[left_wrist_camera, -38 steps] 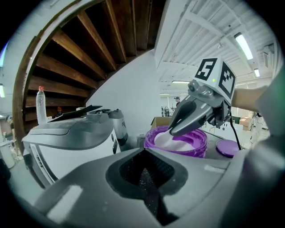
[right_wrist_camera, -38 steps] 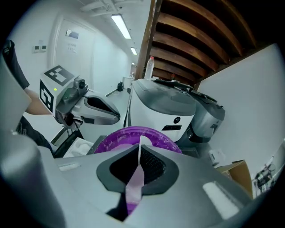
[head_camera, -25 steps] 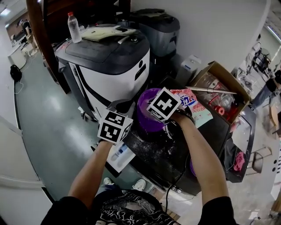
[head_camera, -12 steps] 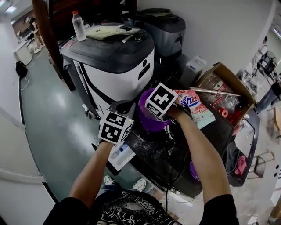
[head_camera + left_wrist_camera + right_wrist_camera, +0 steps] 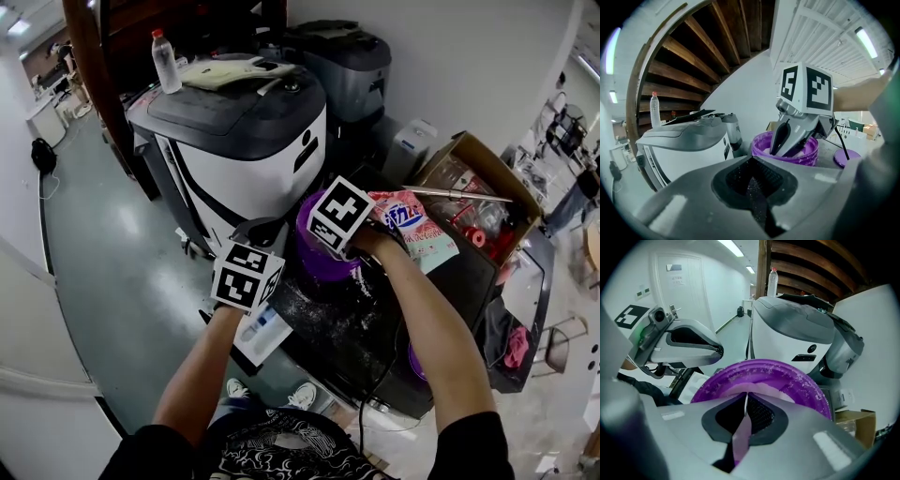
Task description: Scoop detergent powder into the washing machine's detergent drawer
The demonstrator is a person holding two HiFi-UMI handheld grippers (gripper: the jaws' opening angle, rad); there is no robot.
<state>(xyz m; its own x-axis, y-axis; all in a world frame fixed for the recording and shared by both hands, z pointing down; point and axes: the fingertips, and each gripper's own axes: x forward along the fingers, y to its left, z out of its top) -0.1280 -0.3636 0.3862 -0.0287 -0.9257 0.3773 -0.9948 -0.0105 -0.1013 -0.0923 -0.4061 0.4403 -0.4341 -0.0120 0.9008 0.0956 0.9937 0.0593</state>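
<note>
A purple bucket with white powder in it stands on a dark top dusted with spilled powder. My right gripper hangs over the bucket. In the right gripper view its jaws are shut on the thin purple handle of a scoop that reaches down into the bucket. My left gripper sits just left of the bucket, jaws closed with nothing between them. It faces the right gripper and the bucket. The white and grey washing machine stands behind.
A pink detergent bag lies right of the bucket, with an open cardboard box beyond it. A plastic bottle stands on the washing machine. A white tray-like piece with a blue item lies below the left gripper.
Hardly anything has changed. The head view shifted slightly. Both grippers stay where they were, the right one still over the bucket.
</note>
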